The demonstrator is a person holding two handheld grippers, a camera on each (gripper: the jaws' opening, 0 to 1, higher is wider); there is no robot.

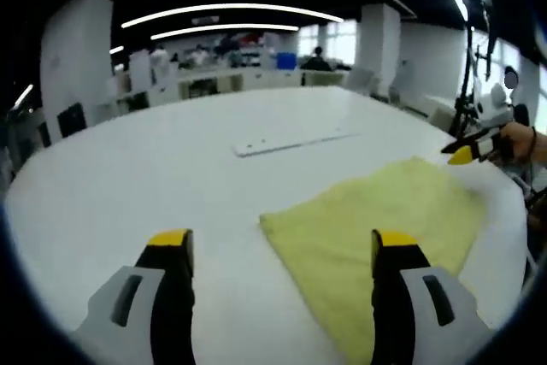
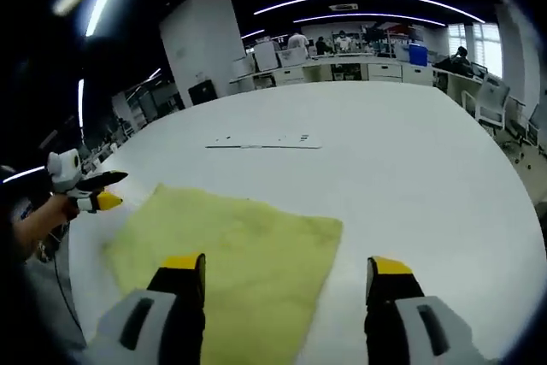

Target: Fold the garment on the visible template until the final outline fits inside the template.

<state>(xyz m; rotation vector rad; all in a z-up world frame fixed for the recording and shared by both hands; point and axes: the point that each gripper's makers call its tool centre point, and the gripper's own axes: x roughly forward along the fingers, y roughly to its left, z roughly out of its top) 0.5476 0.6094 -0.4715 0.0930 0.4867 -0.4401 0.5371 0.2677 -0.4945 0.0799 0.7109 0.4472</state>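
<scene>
My left gripper (image 1: 280, 241): jaws spread wide, nothing held, above white table (image 1: 154, 168). Yellow garment (image 1: 385, 207) lies flat on table, its near corner between my left jaws. My right gripper (image 2: 286, 267): jaws also wide apart, empty, over garment (image 2: 231, 245) edge. From right gripper view, left gripper (image 2: 101, 194) sits at cloth's far side. Thin white strip (image 2: 265, 142) beyond garment, well apart. Desks, chairs, people (image 2: 461, 55) in background. Nothing blocking cloth.

- A broad white desk (image 1: 128, 168) carries everything.
- A folded yellow garment (image 1: 385, 211) lies flat on its near part.
- Farther back, well apart from the garment, a thin white strip (image 1: 291, 141) lies flat.
</scene>
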